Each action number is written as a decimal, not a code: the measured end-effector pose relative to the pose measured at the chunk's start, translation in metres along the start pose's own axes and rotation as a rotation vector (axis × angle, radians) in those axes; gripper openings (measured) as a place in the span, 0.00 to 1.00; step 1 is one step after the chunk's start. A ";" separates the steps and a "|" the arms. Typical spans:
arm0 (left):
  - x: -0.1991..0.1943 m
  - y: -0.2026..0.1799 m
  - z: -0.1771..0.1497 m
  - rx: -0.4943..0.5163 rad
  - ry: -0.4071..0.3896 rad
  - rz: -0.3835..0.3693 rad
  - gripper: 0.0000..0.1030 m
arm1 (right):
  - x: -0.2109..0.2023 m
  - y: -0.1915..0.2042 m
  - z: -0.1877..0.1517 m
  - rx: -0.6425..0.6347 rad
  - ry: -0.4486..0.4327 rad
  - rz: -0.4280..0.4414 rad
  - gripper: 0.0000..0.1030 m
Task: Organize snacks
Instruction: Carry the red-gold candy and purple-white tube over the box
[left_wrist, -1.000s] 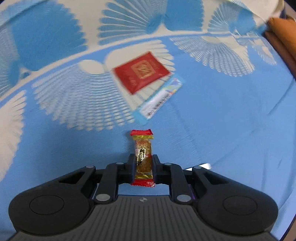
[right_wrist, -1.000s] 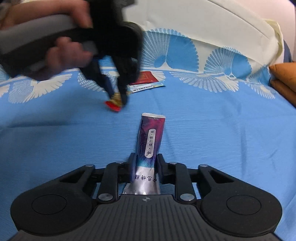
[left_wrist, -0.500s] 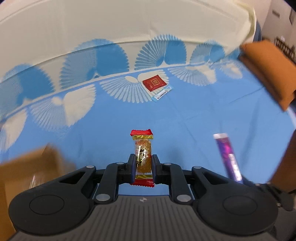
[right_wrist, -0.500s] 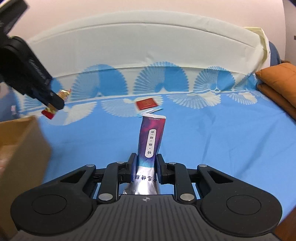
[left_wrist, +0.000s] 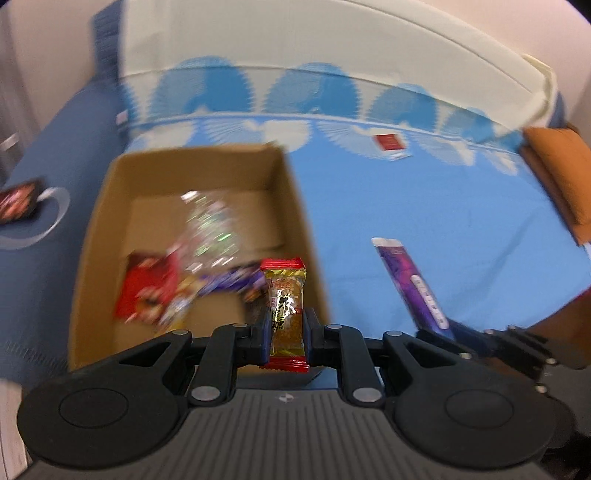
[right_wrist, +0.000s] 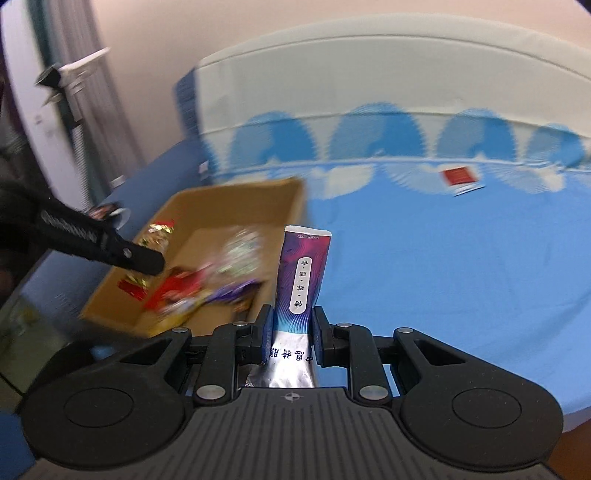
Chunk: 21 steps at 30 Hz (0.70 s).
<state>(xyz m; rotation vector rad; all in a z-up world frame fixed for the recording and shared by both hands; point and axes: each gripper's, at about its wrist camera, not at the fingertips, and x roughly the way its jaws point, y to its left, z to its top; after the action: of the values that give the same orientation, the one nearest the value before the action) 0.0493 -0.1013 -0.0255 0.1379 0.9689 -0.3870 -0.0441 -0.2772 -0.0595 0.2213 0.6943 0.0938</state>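
Note:
My left gripper (left_wrist: 285, 328) is shut on a small gold snack bar with red ends (left_wrist: 285, 306), held upright above the near right corner of an open cardboard box (left_wrist: 92, 236). Several snack packets (left_wrist: 147, 291) lie blurred inside the box. My right gripper (right_wrist: 289, 330) is shut on a purple sachet (right_wrist: 303, 273) that stands up between its pads, just right of the cardboard box (right_wrist: 236, 195). The purple sachet (left_wrist: 410, 280) also shows at the right of the left wrist view. The left gripper's fingers (right_wrist: 136, 256) reach over the box in the right wrist view.
A red packet (left_wrist: 387, 142) with a pale blue strip (left_wrist: 400, 156) beside it lies far back on the blue patterned bedsheet (left_wrist: 443, 221). An orange cushion (left_wrist: 557, 166) sits at the right edge. A dark packet (left_wrist: 18, 201) lies on the darker blue surface left of the box.
Both grippers have swung left and risen, each still holding its snack. The cardboard box has come into view under the left gripper. The red packet now lies far back.

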 end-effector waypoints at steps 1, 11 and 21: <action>-0.002 0.007 -0.008 -0.008 0.003 0.016 0.18 | -0.002 0.010 -0.002 -0.021 0.007 0.009 0.23; -0.029 0.046 -0.048 -0.072 -0.027 -0.009 0.18 | -0.020 0.060 -0.008 -0.143 0.006 -0.021 0.23; -0.028 0.052 -0.050 -0.100 -0.036 -0.040 0.18 | -0.018 0.070 -0.007 -0.184 0.018 -0.051 0.23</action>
<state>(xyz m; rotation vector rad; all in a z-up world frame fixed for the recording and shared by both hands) 0.0165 -0.0320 -0.0335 0.0206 0.9547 -0.3761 -0.0639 -0.2107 -0.0371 0.0264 0.7043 0.1101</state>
